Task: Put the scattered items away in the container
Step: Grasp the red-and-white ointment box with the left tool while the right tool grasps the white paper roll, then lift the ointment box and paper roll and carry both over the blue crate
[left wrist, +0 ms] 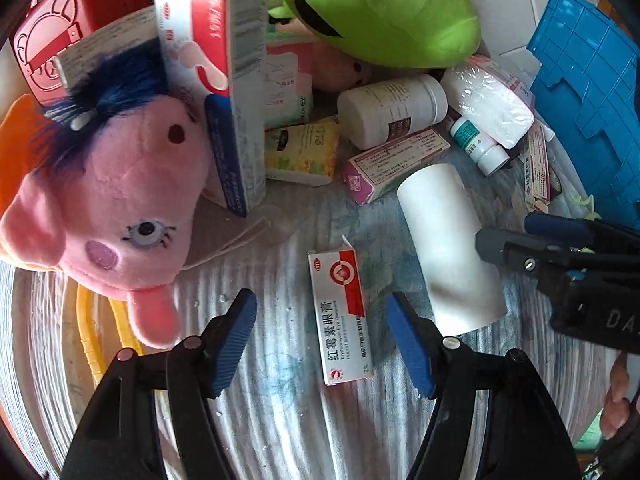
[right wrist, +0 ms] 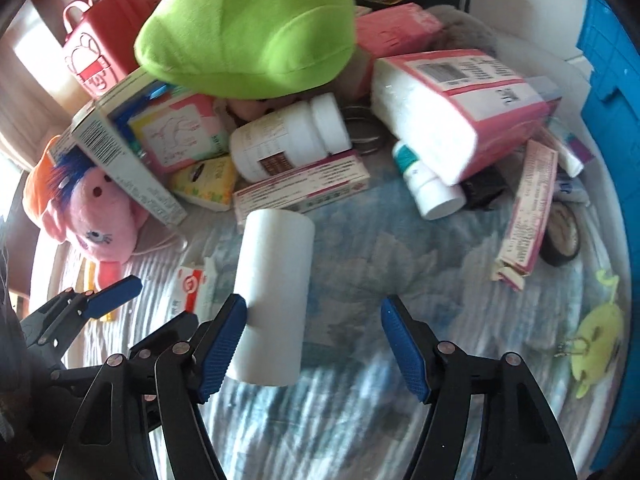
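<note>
Both grippers spread over the clutter, nothing gripped yet

Left gripper (left wrist: 322, 334) hangs released, the red-and-white ointment box (left wrist: 342, 316) lying flat between its fingers, touching neither; pink plush (left wrist: 108, 208) off its left finger. Only the right wrist view shows the white roll (right wrist: 274, 300) brushing the right gripper's (right wrist: 314, 344) left pad, jaws unclenched, plus the yellow-green charm (right wrist: 598, 340) past its right finger. The blue container (left wrist: 588, 92) is cut off at the frame edge; labels are too blurred to read.
</note>
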Action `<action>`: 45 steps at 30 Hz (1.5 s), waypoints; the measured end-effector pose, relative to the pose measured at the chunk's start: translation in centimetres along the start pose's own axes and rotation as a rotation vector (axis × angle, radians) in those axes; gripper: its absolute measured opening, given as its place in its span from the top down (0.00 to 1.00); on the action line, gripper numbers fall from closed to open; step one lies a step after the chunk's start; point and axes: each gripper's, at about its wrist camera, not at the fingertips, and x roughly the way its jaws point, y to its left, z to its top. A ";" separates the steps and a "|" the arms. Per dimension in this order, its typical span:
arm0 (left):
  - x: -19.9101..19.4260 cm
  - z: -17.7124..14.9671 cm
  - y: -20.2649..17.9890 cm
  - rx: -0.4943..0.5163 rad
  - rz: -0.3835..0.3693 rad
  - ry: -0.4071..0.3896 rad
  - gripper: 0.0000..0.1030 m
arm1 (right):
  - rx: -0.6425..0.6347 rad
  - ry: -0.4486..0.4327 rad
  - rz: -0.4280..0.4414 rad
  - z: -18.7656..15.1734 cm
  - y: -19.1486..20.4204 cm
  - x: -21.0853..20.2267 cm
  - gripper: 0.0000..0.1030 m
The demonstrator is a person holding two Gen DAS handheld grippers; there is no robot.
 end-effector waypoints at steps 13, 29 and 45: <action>0.5 -1.5 -0.5 0.015 0.053 -0.007 0.56 | -0.019 0.070 0.053 -1.3 1.5 2.6 0.22; -1.7 -3.7 -0.3 0.005 0.084 -0.044 0.75 | -0.028 0.028 0.001 -3.3 1.9 2.9 0.54; -10.5 -3.0 -4.8 -0.019 0.131 -0.213 0.75 | -0.019 -0.097 0.075 -6.8 0.4 -6.4 0.56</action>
